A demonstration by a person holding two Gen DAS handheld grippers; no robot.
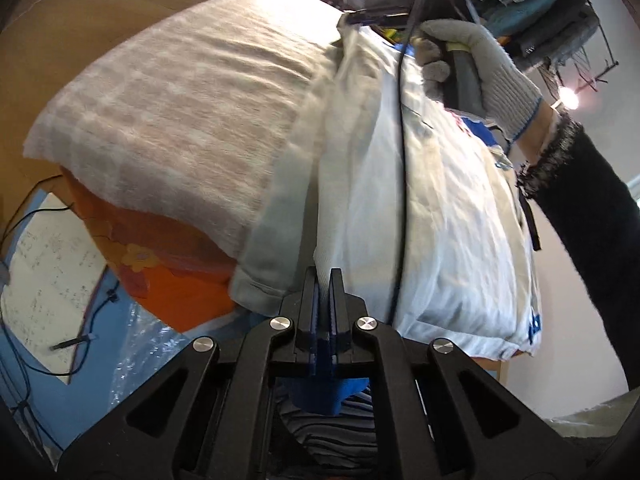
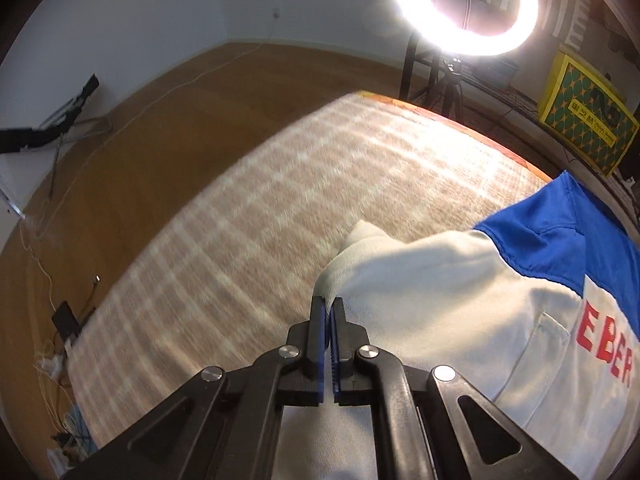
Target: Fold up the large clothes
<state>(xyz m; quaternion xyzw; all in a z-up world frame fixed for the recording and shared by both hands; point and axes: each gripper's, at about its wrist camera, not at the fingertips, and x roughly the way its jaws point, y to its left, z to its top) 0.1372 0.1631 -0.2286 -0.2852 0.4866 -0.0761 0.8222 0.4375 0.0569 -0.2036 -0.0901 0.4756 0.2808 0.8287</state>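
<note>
I have the left gripper (image 1: pixel 324 276) clenched on the near edge of the white jacket (image 1: pixel 440 208), the right gripper (image 2: pixel 329 304) pinching its far edge above the checked blanket (image 2: pixel 260 208).

Jacket (image 2: pixel 440 292): off-white body, royal-blue shoulder/collar, red block letters "EBER" on chest. Blanket (image 2: pixel 248 220): beige w/ pale cream grid check. Sheet (image 1: pixel 180 272) under it: orange, yellow flower print. Glove (image 1: pixel 488 64): grey knit, blue cuff trim. Box (image 2: pixel 588 120): yellow, teal dots. Gripper pads (image 2: pixel 320 340): blue.
</note>
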